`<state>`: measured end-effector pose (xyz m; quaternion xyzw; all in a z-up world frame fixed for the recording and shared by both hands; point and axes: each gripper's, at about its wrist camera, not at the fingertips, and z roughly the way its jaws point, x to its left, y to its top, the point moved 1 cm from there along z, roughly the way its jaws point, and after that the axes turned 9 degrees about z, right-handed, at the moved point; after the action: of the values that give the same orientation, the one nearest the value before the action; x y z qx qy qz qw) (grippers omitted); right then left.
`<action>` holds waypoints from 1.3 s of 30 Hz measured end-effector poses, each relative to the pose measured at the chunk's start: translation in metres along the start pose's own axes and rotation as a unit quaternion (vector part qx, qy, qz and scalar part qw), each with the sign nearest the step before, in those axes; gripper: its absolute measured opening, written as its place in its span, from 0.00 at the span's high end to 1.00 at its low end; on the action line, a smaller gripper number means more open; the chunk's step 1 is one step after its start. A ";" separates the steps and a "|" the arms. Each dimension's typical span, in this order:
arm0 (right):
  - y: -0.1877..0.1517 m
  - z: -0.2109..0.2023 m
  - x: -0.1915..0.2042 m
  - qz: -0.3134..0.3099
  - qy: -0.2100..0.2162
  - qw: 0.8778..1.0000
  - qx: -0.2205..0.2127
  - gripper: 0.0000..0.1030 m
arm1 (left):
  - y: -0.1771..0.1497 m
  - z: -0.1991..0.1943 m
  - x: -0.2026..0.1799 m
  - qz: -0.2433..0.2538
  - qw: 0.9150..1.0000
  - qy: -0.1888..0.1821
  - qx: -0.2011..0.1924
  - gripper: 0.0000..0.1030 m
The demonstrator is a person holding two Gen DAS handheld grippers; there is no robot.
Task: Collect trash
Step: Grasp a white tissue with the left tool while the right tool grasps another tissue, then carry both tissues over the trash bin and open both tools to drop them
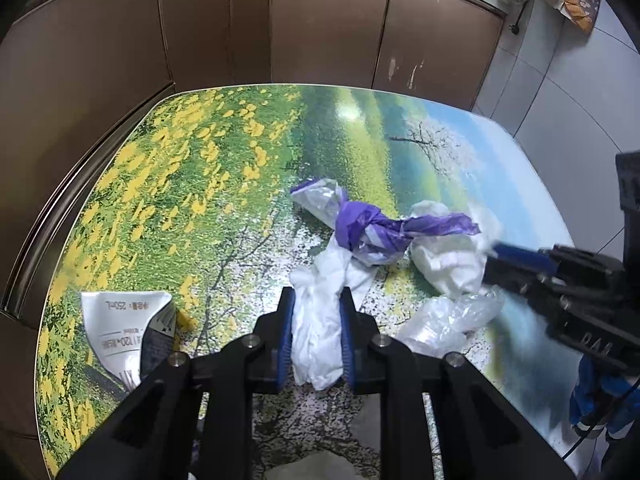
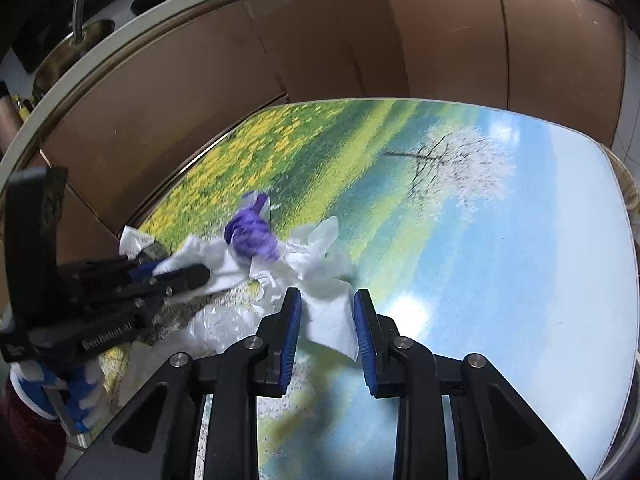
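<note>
A cluttered kitchen table (image 1: pixel 200 168), its top printed with a meadow of yellow flowers and a blossoming tree, holds a small heap of trash near its middle. The left gripper (image 1: pixel 318 336) has its blue-padded jaws drawn in narrow on a crumpled white tissue (image 1: pixel 320 320), which fills the gap between them and bulges out below. The right gripper (image 2: pixel 326 332) reaches in from the other side, its jaws likewise narrow, with a second white tissue wad (image 2: pixel 332 316) between the pads; in the left wrist view its tips meet that wad (image 1: pixel 448 264) at its right edge.

Between the two tissues lies a knotted purple plastic bag (image 1: pixel 372 228), twisted around a pale wrapper and resting on the paper. A clear plastic wrapper (image 1: pixel 448 320) sits just beside the left gripper, touching the second wad. A flattened white carton (image 1: pixel 128 332) lies apart, near the table's left edge.

Brown cabinet doors (image 1: pixel 280 32) stand behind the table, and a sink with a faucet (image 2: pixel 80 8) shows above them in the right wrist view.
</note>
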<state>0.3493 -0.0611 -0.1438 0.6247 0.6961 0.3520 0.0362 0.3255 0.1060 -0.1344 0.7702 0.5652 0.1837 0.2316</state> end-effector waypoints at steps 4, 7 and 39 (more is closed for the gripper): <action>-0.008 -0.001 0.002 -0.012 -0.007 1.000 0.004 0.96 | 0.000 -0.006 0.001 -0.002 1.000 0.002 -0.007 0.82; -0.011 -0.012 -0.003 -0.007 -0.011 1.000 -0.009 0.98 | 0.000 -0.012 0.002 -0.004 1.000 0.002 -0.013 0.83; -0.064 -0.177 0.002 0.000 -0.029 0.991 -0.133 0.99 | -0.014 -0.142 -0.031 0.013 0.994 0.003 -0.110 0.83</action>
<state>0.2081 -0.1364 -0.0447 0.6244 0.6416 0.4231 0.1396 0.2275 0.1012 -0.0256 0.7471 0.5318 0.2499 0.3109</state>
